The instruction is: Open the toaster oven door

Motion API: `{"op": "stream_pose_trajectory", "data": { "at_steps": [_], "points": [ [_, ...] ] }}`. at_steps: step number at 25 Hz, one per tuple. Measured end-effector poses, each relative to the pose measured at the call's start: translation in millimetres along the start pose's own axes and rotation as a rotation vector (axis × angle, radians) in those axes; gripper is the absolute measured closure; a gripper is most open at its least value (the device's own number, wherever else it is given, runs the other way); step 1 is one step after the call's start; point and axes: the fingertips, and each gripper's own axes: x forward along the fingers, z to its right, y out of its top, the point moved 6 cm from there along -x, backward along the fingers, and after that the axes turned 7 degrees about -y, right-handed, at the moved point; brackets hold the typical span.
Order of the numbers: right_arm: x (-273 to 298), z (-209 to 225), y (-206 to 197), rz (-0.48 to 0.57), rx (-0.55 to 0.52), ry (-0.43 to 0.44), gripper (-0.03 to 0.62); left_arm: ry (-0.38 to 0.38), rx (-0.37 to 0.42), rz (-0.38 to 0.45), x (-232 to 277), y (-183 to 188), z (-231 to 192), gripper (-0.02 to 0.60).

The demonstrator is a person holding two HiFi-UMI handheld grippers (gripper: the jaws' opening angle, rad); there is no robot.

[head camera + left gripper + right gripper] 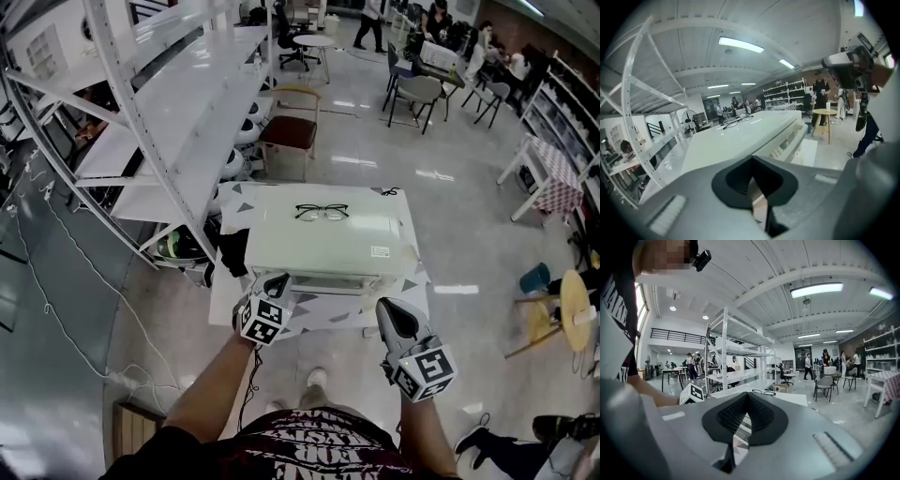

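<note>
A white toaster oven (pixel 323 242) stands on a small patterned table (pixel 225 302), its front facing me, and a pair of black glasses (pixel 322 212) lies on its top. The door (pixel 330 280) on the front looks closed. My left gripper (pixel 274 284) is at the oven's front left corner, shut and empty. In the left gripper view the gripper (pixel 752 160) points along the oven's top (pixel 736 140) and front edge. My right gripper (pixel 387 314) hovers off the front right corner, just clear of the table. Its jaws (pixel 747 397) meet with nothing between them.
A white shelving rack (pixel 187 103) runs along the left. A black object (pixel 234 251) sits by the oven's left side. A brown chair (pixel 291 131) stands behind the table and a round wooden stool (pixel 565 309) to the right. People sit at tables far back.
</note>
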Motion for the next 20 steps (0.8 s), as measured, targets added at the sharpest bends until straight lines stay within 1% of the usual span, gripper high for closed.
{"op": "stream_pose_trajectory", "data": {
  "at_steps": [6, 12, 17, 20],
  "points": [
    [-12, -13, 5, 0.017, 0.007, -0.013, 0.567, -0.042, -0.002, -0.015, -8, -7, 11, 0.581],
    [-24, -31, 6, 0.033, 0.008, -0.025, 0.568, -0.080, -0.011, -0.007, -23, -25, 32, 0.581],
    [-32, -49, 4, 0.036, 0.009, -0.026, 0.568, -0.118, -0.077, 0.014, -37, -48, 48, 0.581],
    [-39, -56, 2, 0.030, 0.015, -0.034, 0.568, -0.129, -0.076, -0.004, -42, -61, 61, 0.581]
  ]
}}
